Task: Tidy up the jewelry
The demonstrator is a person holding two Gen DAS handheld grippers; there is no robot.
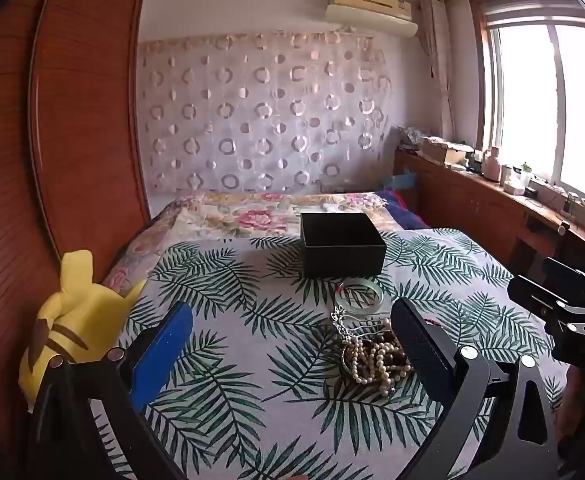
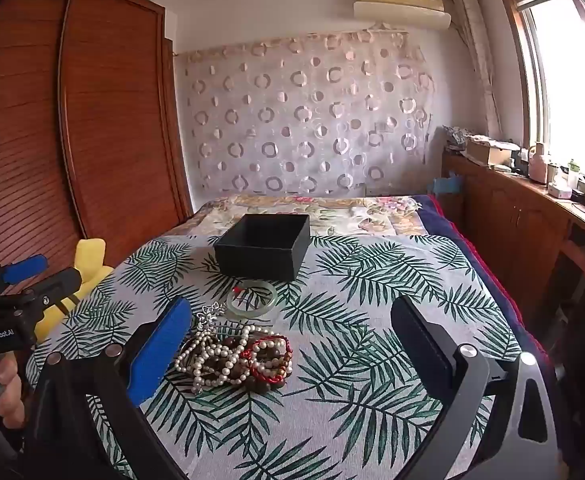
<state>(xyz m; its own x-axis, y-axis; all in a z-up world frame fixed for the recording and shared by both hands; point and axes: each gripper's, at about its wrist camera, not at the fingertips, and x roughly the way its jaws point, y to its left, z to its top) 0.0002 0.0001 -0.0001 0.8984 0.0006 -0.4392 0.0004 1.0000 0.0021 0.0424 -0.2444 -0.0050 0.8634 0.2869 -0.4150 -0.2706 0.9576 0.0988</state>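
Observation:
A tangled heap of pearl, brown and red bead strands (image 2: pixel 234 354) lies on the leaf-print cloth (image 2: pixel 352 380), with a silver chain (image 2: pixel 208 316) at its far edge. Beyond it rests a pale green bangle (image 2: pixel 252 300), and behind that stands an open black box (image 2: pixel 264 246). My right gripper (image 2: pixel 292 320) is open above the cloth, the heap just inside its blue left finger. My left gripper (image 1: pixel 292 320) is open too; the same bead heap (image 1: pixel 376 354) sits against its black right finger, with the bangle (image 1: pixel 360 294) and black box (image 1: pixel 342 246) further off.
A yellow plush toy (image 1: pixel 68 320) lies at the bed's left edge by the wooden wardrobe (image 1: pixel 72 120). A floral quilt (image 1: pixel 252 212) covers the far bed. A wooden counter (image 2: pixel 532 208) with clutter runs under the window on the right.

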